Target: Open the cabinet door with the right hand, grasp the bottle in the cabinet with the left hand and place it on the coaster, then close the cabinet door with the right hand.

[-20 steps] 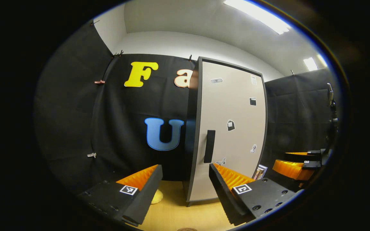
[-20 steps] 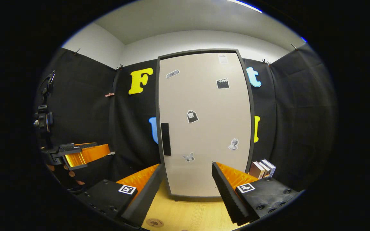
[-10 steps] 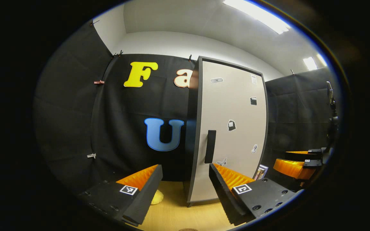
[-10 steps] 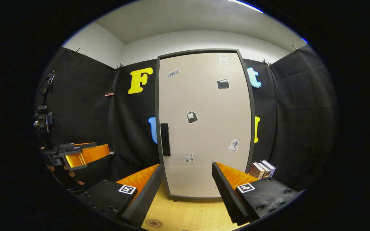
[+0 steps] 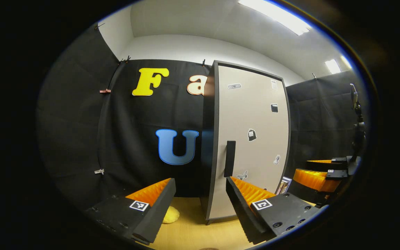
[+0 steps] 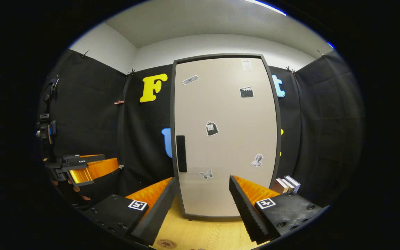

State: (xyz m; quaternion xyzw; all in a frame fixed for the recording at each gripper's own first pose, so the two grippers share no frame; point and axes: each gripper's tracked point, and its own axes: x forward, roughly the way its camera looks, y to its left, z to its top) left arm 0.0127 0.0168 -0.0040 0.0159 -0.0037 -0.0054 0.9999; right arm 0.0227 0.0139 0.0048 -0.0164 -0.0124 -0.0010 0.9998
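A tall cabinet with a pale door stands shut on the wooden table, straight ahead in the right gripper view. Its dark vertical handle sits at the door's left edge. My right gripper is open, short of the door, with nothing between its fingers. In the left gripper view the cabinet door stands right of centre with its handle. My left gripper is open and empty. The round coaster lies at the table's near edge. The bottle is hidden behind the door.
Several books stand right of the cabinet. A yellow object lies on the table left of the cabinet. The other gripper and the hand holding it appear far left in the right gripper view, and far right in the left gripper view.
Both grippers have edged slightly closer to the cabinet, which looks a little larger. The door has stayed shut and both grippers have stayed open.
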